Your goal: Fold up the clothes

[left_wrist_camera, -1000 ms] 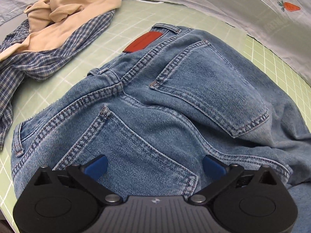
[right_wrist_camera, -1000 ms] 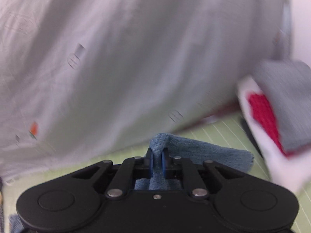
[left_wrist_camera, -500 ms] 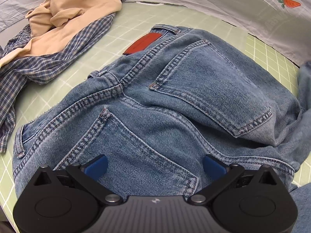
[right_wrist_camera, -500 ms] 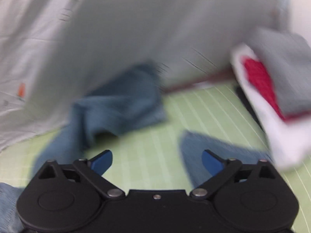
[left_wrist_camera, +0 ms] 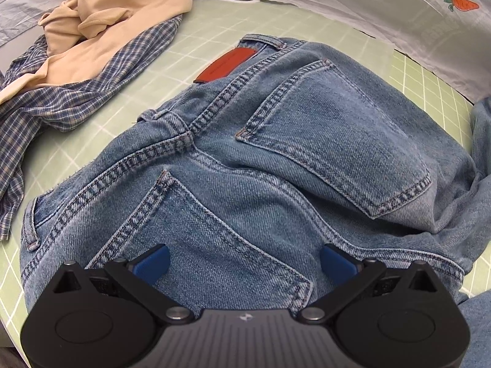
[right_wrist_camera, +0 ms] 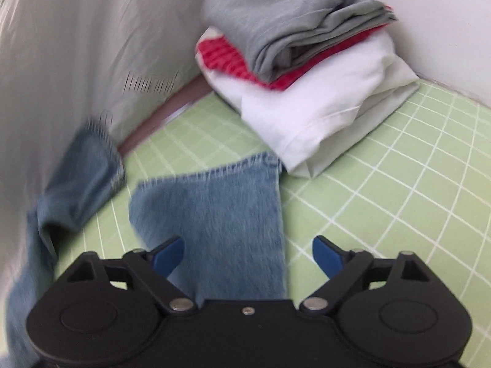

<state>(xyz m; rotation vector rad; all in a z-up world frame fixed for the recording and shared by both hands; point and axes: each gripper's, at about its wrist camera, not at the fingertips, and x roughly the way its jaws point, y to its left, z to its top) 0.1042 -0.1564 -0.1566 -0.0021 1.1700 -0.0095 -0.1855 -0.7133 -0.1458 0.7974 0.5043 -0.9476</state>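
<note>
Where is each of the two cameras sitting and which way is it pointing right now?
Left wrist: on the left gripper, open, looking down along its fingers at the jeans seat; plaid shirt beyond.
Right wrist: on the right gripper, open, facing a jeans leg and the folded stack.
Shared: the same jeans on the green grid mat; no hands visible.

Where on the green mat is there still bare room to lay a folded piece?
Bare mat lies right of the jeans leg, below the folded stack. A narrower strip separates the jeans from the crumpled shirts. The middle is crowded.
</note>
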